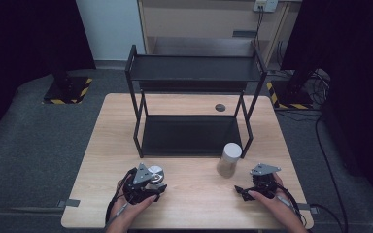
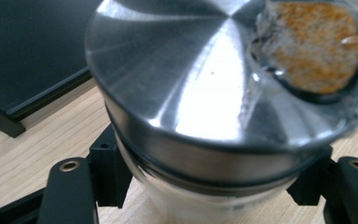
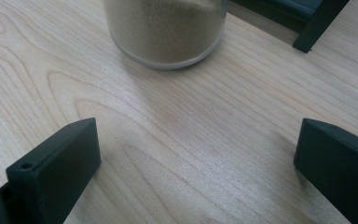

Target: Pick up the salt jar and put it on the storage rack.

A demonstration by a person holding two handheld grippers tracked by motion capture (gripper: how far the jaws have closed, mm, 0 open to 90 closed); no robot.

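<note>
High view: at the table's (image 1: 194,194) near left, the left gripper (image 1: 151,183) clamps a steel-lidded jar (image 2: 205,93); the right gripper (image 1: 250,191), jaws wide and empty, sits near the sand-filled jar (image 1: 229,159)
</note>
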